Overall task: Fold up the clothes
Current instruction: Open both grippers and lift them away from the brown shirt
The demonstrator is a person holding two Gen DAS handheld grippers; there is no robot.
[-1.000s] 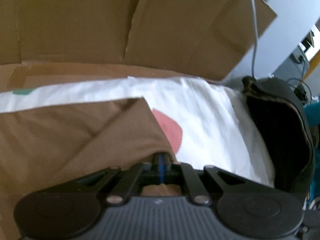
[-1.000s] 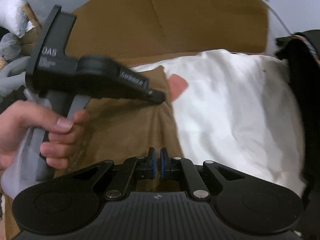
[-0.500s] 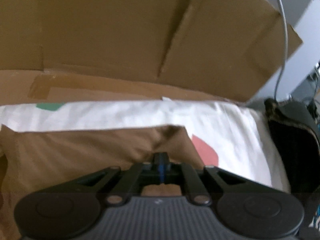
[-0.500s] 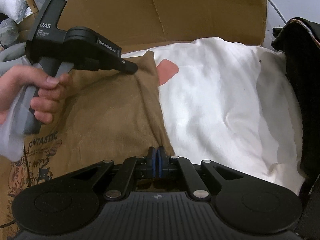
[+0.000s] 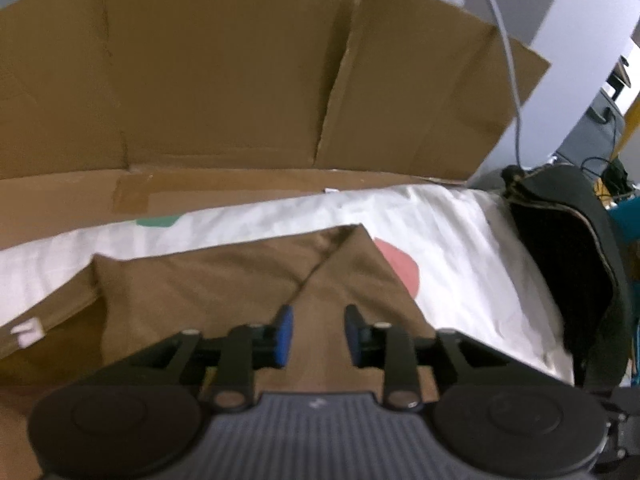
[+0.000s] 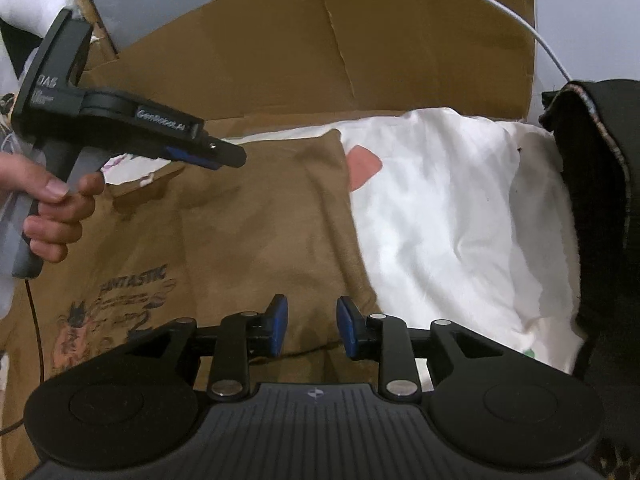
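Observation:
A brown T-shirt (image 6: 256,220) with a printed graphic lies on a white sheet (image 6: 440,208), its right side folded over along a straight edge. In the left wrist view the same shirt (image 5: 224,284) shows a diagonal crease running to its far corner. My left gripper (image 5: 318,334) hovers above the fold with its jaws opening; nothing is pinched between the blue pads. My right gripper (image 6: 310,328) hangs over the shirt's near right edge, jaws also opening, the cloth lying loose below. The left gripper (image 6: 224,156) shows from the side in the right wrist view, a hand (image 6: 56,208) holding it.
Flattened cardboard (image 5: 240,80) stands behind the sheet and lies under it. A dark garment (image 6: 600,200) is heaped at the right edge. A grey cable (image 5: 508,60) hangs down at the back right. A red patch (image 6: 362,166) is printed on the sheet beside the shirt.
Both grippers were shut on the shirt's folded edge; now both have let go, their jaws stand apart, and they have lifted back a little. The fold stays where it was laid.

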